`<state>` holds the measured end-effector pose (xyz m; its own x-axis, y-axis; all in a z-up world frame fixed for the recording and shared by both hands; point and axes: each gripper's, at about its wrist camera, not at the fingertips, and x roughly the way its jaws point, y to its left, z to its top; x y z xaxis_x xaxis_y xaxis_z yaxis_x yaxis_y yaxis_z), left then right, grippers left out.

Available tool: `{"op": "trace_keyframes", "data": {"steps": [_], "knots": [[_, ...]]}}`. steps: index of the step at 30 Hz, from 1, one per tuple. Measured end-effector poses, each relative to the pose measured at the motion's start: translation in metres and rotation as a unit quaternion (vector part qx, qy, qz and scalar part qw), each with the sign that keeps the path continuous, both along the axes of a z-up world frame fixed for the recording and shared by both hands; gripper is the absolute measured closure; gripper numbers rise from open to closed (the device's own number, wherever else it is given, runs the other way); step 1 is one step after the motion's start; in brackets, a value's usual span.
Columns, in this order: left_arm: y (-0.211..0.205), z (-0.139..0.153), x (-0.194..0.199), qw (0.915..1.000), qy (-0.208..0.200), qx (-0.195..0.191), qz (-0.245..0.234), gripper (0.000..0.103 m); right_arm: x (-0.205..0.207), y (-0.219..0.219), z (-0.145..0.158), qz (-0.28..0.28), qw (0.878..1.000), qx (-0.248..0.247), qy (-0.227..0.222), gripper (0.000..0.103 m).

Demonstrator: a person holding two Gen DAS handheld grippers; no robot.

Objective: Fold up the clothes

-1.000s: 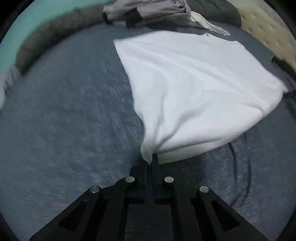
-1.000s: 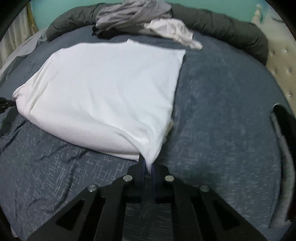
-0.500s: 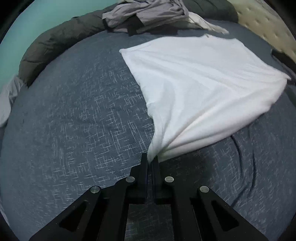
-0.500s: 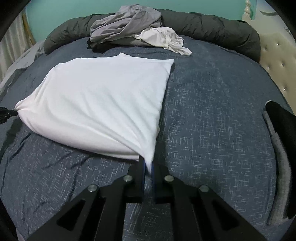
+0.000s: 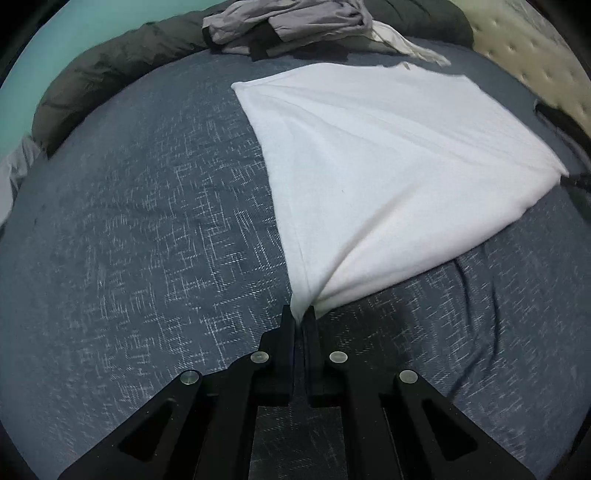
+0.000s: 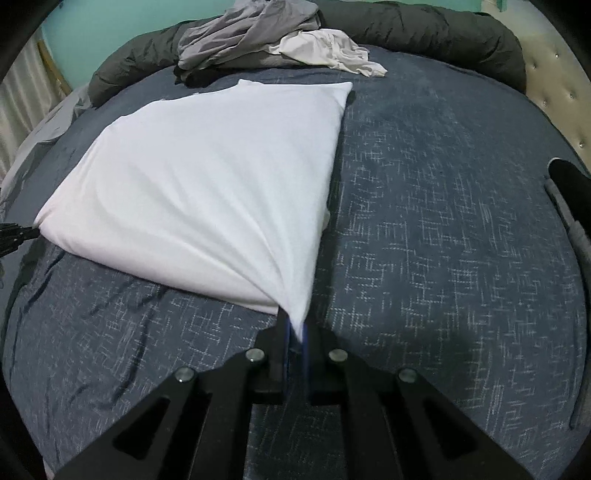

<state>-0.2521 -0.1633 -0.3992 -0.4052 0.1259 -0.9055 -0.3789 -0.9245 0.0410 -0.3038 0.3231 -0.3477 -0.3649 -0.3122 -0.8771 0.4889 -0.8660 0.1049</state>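
Observation:
A white garment [image 5: 388, 173] lies folded over on the dark blue bedspread [image 5: 147, 240]. My left gripper [image 5: 300, 317] is shut on its near left corner, the cloth pinched between the black fingers. In the right wrist view the same white garment [image 6: 207, 184] spreads to the left, and my right gripper [image 6: 295, 328] is shut on its near right corner. The cloth is stretched taut between the two corners, its near edge lifted slightly off the bed. The other gripper's tip shows at the far corner in each view.
A heap of grey clothes [image 6: 243, 37] and a crumpled white garment [image 6: 328, 51] lie at the far side, against a rolled dark duvet [image 6: 424, 33]. A tufted beige headboard [image 5: 528, 62] is on the right. Open bedspread [image 6: 443, 221] lies right of the garment.
Both grippers kept their grip on the corners and shifted a little, so the white garment now lies flatter and more stretched. The blur in the left view is gone.

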Motion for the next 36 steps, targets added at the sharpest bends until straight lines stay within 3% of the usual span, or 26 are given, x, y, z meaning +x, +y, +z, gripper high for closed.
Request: {"op": "trace_keyframes", "data": {"steps": [4,8,11,16,18,21,25,28,31,33,36], "knots": [[-0.010,0.005,0.003,0.9990,-0.017,0.037,0.020,0.098,-0.002,0.011,0.003,0.003,1.000,-0.008,-0.021,0.098],[-0.027,0.018,0.011,0.9969,-0.020,0.057,0.051,0.097,-0.005,0.038,0.016,-0.030,0.999,-0.012,-0.016,0.098],[-0.027,0.033,0.010,0.9953,-0.007,0.076,0.059,0.097,-0.010,0.051,0.042,-0.050,0.996,-0.073,0.011,0.093],[0.001,0.045,-0.004,0.9936,0.010,0.101,0.050,0.097,-0.030,0.022,0.044,-0.051,0.992,-0.115,-0.007,0.093],[0.015,0.038,-0.016,0.9934,0.007,0.108,0.039,0.097,-0.036,0.010,0.034,-0.051,0.991,-0.118,-0.022,0.093],[0.029,0.014,-0.031,0.9945,-0.011,0.097,0.038,0.097,-0.036,0.004,0.008,-0.068,0.994,-0.074,-0.045,0.093],[0.022,-0.010,-0.030,0.9921,-0.027,0.105,0.063,0.097,-0.036,0.033,-0.005,-0.127,0.989,-0.057,-0.051,0.093],[0.017,-0.011,-0.022,0.9900,-0.021,0.118,0.074,0.097,-0.031,0.043,0.013,-0.126,0.987,-0.092,-0.028,0.093],[0.016,-0.013,-0.020,0.9888,-0.015,0.122,0.085,0.097,-0.024,0.026,0.032,-0.086,0.989,-0.118,-0.011,0.093],[0.014,-0.015,-0.020,0.9867,-0.014,0.130,0.096,0.096,-0.020,0.010,0.025,-0.059,0.992,-0.106,-0.029,0.093],[0.010,-0.018,-0.021,0.9826,-0.017,0.147,0.113,0.096,-0.019,0.006,0.000,-0.072,0.993,-0.064,-0.063,0.093]]}}
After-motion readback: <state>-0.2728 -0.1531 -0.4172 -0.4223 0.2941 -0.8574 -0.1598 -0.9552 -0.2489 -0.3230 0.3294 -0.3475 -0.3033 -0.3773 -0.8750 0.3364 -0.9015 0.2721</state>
